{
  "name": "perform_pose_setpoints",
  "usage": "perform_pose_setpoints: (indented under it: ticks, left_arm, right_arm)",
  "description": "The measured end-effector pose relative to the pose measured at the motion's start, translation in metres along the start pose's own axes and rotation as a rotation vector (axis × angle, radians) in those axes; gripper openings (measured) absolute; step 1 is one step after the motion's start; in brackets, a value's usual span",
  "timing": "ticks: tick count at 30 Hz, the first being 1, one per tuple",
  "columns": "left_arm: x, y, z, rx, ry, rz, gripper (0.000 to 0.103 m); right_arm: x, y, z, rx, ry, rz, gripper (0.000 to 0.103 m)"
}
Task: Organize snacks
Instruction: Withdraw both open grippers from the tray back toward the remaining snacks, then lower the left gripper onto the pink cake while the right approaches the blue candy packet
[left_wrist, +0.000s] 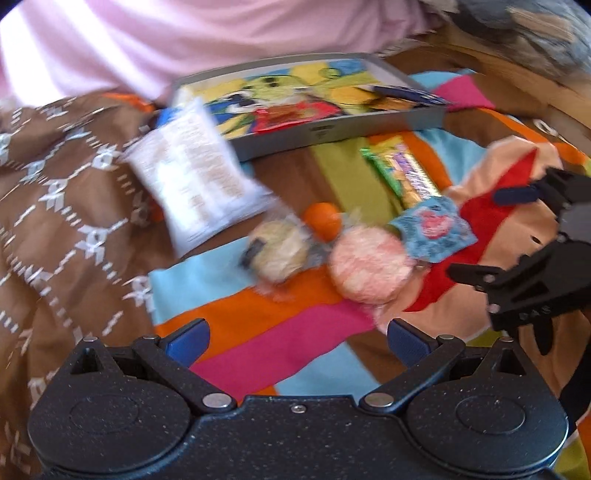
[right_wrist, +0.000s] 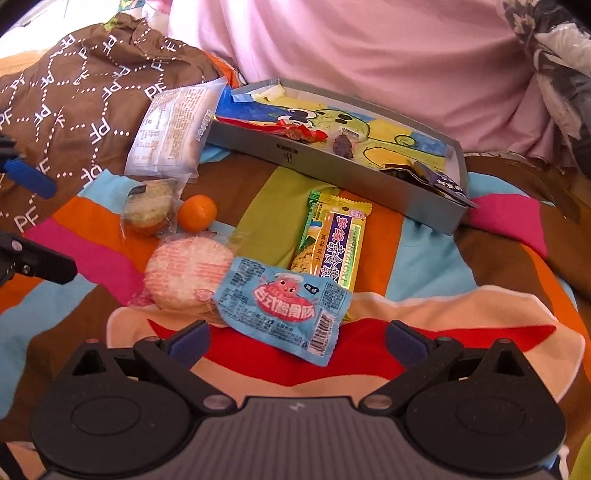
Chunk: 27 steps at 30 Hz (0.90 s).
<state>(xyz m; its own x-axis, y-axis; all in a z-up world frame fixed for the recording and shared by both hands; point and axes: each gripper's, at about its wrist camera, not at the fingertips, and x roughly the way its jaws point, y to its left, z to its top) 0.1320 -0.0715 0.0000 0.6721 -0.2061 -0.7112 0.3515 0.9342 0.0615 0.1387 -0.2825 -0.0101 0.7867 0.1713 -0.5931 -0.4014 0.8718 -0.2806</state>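
Note:
Loose snacks lie on a striped blanket: a white packet (right_wrist: 173, 129), a wrapped cookie (right_wrist: 147, 212), a small orange (right_wrist: 197, 213), a pink round cracker (right_wrist: 184, 273), a blue packet (right_wrist: 284, 302) and a yellow-green bar (right_wrist: 336, 243). Behind them a grey tray (right_wrist: 332, 162) with a drawing on its floor holds a red wrapper (right_wrist: 288, 131) and a dark blue wrapper (right_wrist: 439, 181). My right gripper (right_wrist: 297, 339) is open just short of the blue packet. My left gripper (left_wrist: 297, 341) is open in front of the pink cracker (left_wrist: 369, 269) and cookie (left_wrist: 277, 251). The left wrist view is blurred.
A brown patterned cloth (right_wrist: 74, 92) is bunched at the left, touching the white packet. Pink fabric (right_wrist: 369, 55) rises behind the tray. The multicoloured blanket (right_wrist: 498, 277) stretches to the right of the snacks. In the left wrist view the right gripper (left_wrist: 495, 236) sits at the right edge.

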Motion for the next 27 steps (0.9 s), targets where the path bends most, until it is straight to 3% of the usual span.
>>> perform_pose_setpoints:
  ticks: [6, 14, 22, 27]
  left_arm:
    - [0.02, -0.017, 0.007, 0.11, 0.033, -0.079, 0.102]
    - [0.041, -0.034, 0.02, 0.282, 0.026, -0.108, 0.102]
    - [0.063, -0.044, 0.031, 0.334, 0.064, -0.14, 0.102]
    - [0.073, -0.047, 0.038, 0.393, 0.09, -0.178, 0.102]
  right_arm:
    - [0.013, -0.003, -0.002, -0.054, -0.015, 0.035, 0.103]
    - [0.024, 0.001, -0.003, -0.233, -0.066, 0.113, 0.103]
    - [0.035, -0.004, -0.003, -0.329, -0.104, 0.176, 0.103]
    - [0.044, -0.014, 0.001, -0.311, -0.094, 0.237, 0.102]
